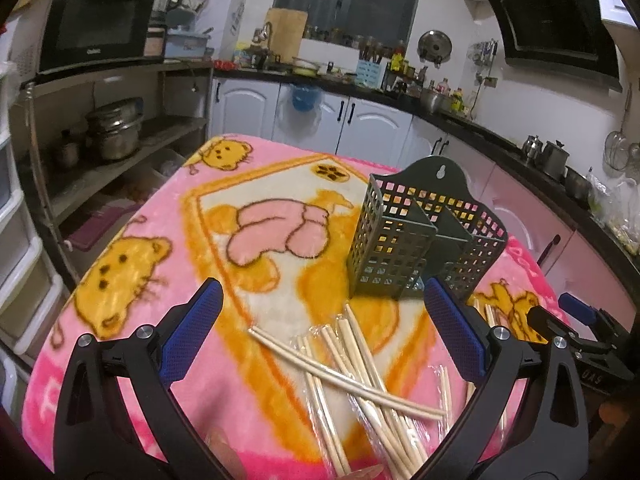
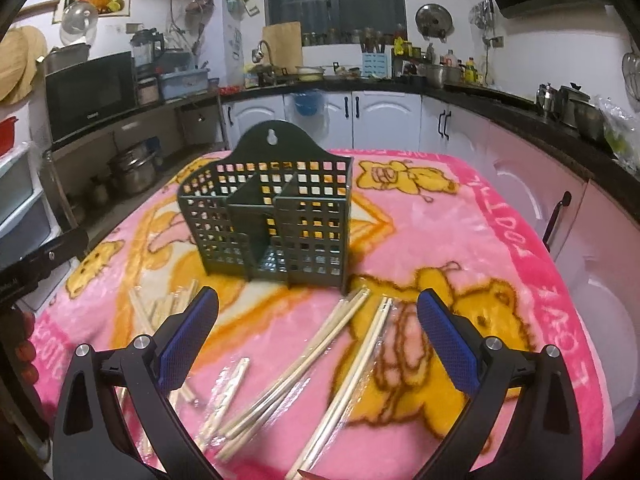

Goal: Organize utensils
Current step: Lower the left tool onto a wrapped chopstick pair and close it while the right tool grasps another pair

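Observation:
A dark green perforated utensil holder (image 1: 424, 236) with divided compartments stands upright and empty on the pink cartoon blanket (image 1: 168, 248); it shows in the right wrist view (image 2: 268, 216) too. Several wooden chopsticks (image 1: 360, 376), some in clear plastic wrappers, lie scattered on the blanket in front of it, also in the right wrist view (image 2: 320, 360). My left gripper (image 1: 320, 300) is open and empty above the chopsticks. My right gripper (image 2: 318, 312) is open and empty above another spread of chopsticks. The right gripper's body shows at the left view's right edge (image 1: 580, 320).
The blanket-covered table (image 2: 520, 240) is ringed by kitchen counters with white cabinets (image 2: 380, 120). A shelf with a microwave (image 1: 96, 28) and metal pots (image 1: 116, 128) stands to the left. White drawers (image 1: 16, 240) stand at the near left.

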Demonstrator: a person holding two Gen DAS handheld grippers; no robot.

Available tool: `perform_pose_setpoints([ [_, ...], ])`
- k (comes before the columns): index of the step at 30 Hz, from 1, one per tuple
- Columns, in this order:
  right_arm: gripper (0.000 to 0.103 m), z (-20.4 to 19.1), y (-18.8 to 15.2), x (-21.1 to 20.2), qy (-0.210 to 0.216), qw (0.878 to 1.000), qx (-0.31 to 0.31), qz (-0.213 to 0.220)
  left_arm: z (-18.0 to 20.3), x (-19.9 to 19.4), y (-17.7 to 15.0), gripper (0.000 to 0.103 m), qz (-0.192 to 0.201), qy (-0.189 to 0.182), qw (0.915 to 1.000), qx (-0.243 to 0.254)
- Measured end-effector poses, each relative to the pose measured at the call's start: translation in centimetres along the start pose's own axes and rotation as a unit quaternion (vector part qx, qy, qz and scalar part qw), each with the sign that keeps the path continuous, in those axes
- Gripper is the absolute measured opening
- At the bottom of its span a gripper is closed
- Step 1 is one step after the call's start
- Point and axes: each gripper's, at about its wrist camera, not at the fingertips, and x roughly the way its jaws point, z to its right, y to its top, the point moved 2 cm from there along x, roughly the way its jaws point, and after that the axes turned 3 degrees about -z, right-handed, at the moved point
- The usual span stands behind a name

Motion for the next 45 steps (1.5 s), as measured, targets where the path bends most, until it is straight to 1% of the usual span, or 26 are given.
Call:
perform_pose_setpoints([
  [4,0.096,0.9,0.4,1.6,0.004,1.0,0.007,-0.021,-0.5,2.3,0.2,0.093,-0.047,-0.015,0.9988,-0.005],
  [5,0.094,1.1,0.4,1.8,0.006,1.0,0.008,-0.023,-0.6,2.9,0.2,0.093,-0.056,-0.021,0.9982,-0.008],
  [6,0.092,1.4,0.5,2.3,0.007,1.0,0.011,-0.028,-1.0,3.4,0.0,0.093,-0.066,-0.02,0.9975,-0.013],
  [8,0.08,2.0,0.7,3.4,0.017,0.999,0.018,-0.044,-1.5,4.2,-0.4,0.093,-0.082,-0.022,0.9962,-0.019],
  [9,0.078,2.2,0.9,4.0,0.02,0.998,0.021,-0.052,-1.9,4.6,-0.6,0.093,-0.09,-0.022,0.9954,-0.024],
  [11,0.07,2.6,1.0,4.9,0.024,0.997,0.024,-0.065,-2.5,5.3,-1.0,0.093,-0.106,-0.021,0.9936,-0.033],
  [12,0.068,2.8,1.1,5.7,0.024,0.997,0.019,-0.074,-2.8,5.6,-1.1,0.093,-0.112,-0.021,0.9928,-0.037],
  [16,0.057,3.5,1.2,7.6,0.022,0.995,0.011,-0.094,-4.2,6.8,-1.9,0.092,-0.136,-0.031,0.9884,-0.061],
  [18,0.053,4.0,1.3,8.6,0.025,0.994,0.012,-0.105,-4.8,7.2,-2.2,0.089,-0.148,-0.033,0.9859,-0.07],
  [20,0.048,4.5,1.3,9.4,0.03,0.993,0.017,-0.116,-5.3,7.6,-2.5,0.081,-0.158,-0.036,0.9835,-0.081],
  [22,0.045,4.9,1.2,10.2,0.036,0.991,0.018,-0.125,-5.8,8.1,-2.7,0.076,-0.17,-0.043,0.9799,-0.095],
  [23,0.043,4.9,1.2,10.5,0.04,0.991,0.019,-0.127,-5.9,8.3,-2.7,0.073,-0.174,-0.044,0.9788,-0.099],
  [26,0.039,5.3,1.2,11.4,0.047,0.989,0.024,-0.137,-6.3,8.9,-3.0,0.065,-0.187,-0.054,0.9738,-0.118],
  [27,0.038,5.3,1.1,11.6,0.048,0.989,0.022,-0.139,-6.3,9.1,-3.0,0.064,-0.192,-0.057,0.9721,-0.122],
  [30,0.037,5.3,1.1,12.2,0.053,0.988,0.014,-0.143,-6.3,9.4,-3.1,0.061,-0.196,-0.054,0.9709,-0.126],
  [32,0.032,5.2,1.0,12.4,0.057,0.988,0.009,-0.146,-6.3,9.5,-3.0,0.054,-0.198,-0.053,0.9704,-0.128],
  [34,0.029,5.0,0.9,12.6,0.062,0.987,0.003,-0.148,-6.2,9.7,-3.0,0.052,-0.202,-0.052,0.9694,-0.13],
  [36,0.024,4.8,0.7,12.6,0.066,0.987,-0.002,-0.147,-6.1,10.0,-2.9,0.047,-0.204,-0.048,0.9693,-0.129],
  [38,0.016,4.5,0.8,12.5,0.076,0.986,-0.005,-0.146,-6.1,10.3,-2.8,0.04,-0.207,-0.041,0.9691,-0.128],
  [39,0.015,4.3,0.8,12.3,0.076,0.987,-0.01,-0.144,-6.1,10.3,-2.9,0.038,-0.207,-0.038,0.9689,-0.129],
  [41,0.008,4.0,0.8,12.0,0.078,0.987,-0.015,-0.139,-6.2,10.6,-2.7,0.031,-0.211,-0.031,0.9688,-0.127],
  [42,0.006,3.9,0.8,11.8,0.08,0.987,-0.015,-0.136,-6.2,10.6,-2.8,0.03,-0.211,-0.027,0.969,-0.126],
  [43,0.005,3.8,0.8,11.6,0.081,0.987,-0.016,-0.135,-6.3,10.7,-2.7,0.025,-0.211,-0.024,0.9691,-0.125],
  [45,0.003,3.8,0.9,11.0,0.079,0.989,-0.014,-0.127,-6.4,10.9,-2.8,0.024,-0.213,-0.02,0.969,-0.123],
])
